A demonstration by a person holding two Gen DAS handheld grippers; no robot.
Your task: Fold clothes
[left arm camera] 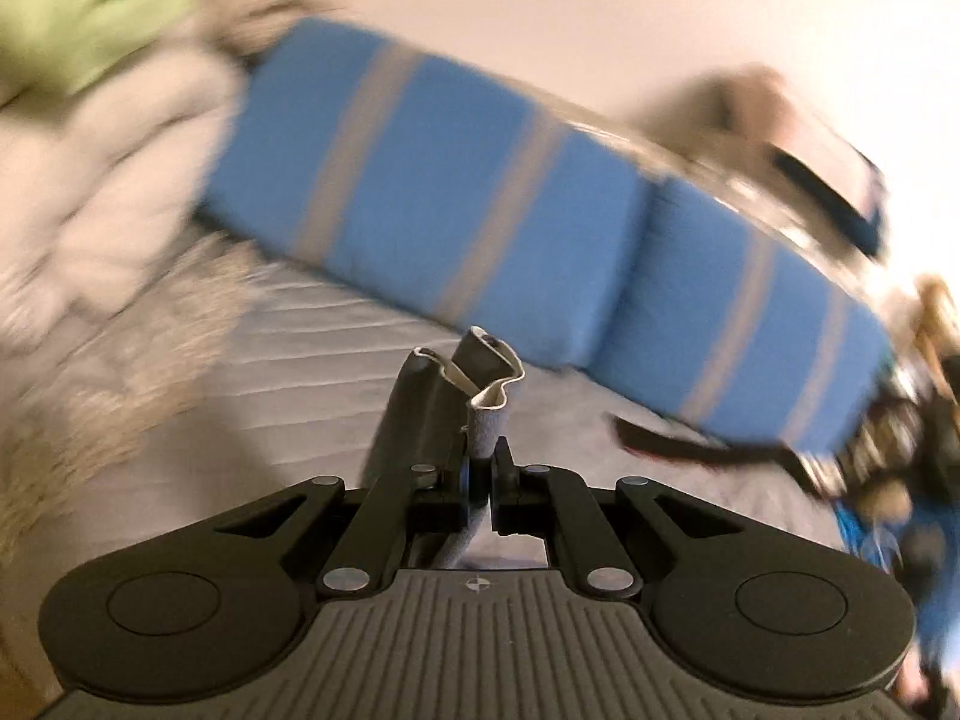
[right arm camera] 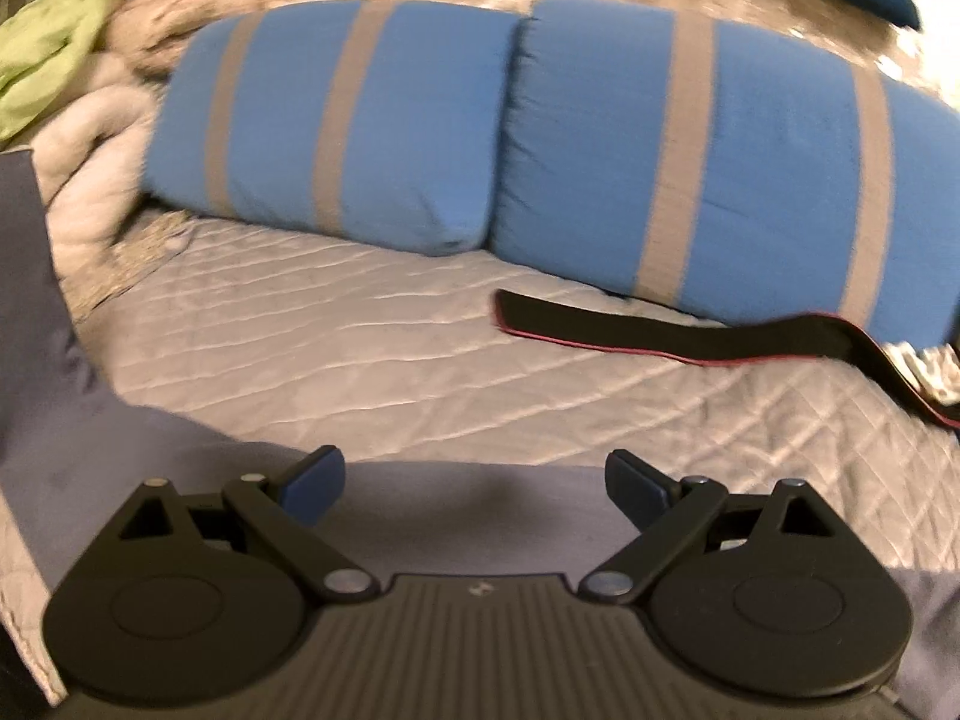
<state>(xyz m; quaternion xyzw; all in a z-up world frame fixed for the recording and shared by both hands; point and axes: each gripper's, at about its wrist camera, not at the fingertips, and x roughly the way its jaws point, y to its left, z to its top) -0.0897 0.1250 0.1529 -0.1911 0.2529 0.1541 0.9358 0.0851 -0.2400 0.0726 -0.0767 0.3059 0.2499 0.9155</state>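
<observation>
While the folding is only getting under way, the left hand-held gripper (left arm camera: 487, 414) is pinching a bunched edge of the grey-blue cloth garment (left arm camera: 486, 387), its jaws pressed together on the fabric, and the blurred left wrist view suggests the hand is moving. The right hand-held gripper (right arm camera: 474, 483) is hovering with its jaws spread wide and nothing between them, just above a broad stretch of the same grey-blue garment (right arm camera: 180, 450), which is lying loose across the pale quilted bedspread (right arm camera: 336, 336) and trailing up along the left edge of the right wrist view. No neat fold is showing yet (judging from how the cloth lies), so spreading, creasing and stacking all seem to be left. More laundry is waiting: a crumpled lime-green cloth (right arm camera: 90, 6) is sitting on a heap of off-white fabric (right arm camera: 108, 138) at the upper left. Two blue pillows with grey stripes (right arm camera: 540, 138) are lying behind, and a flat black strap with a red edge (right arm camera: 660, 330) is resting just in front of them. No brand, label or writing can be read anywhere.
</observation>
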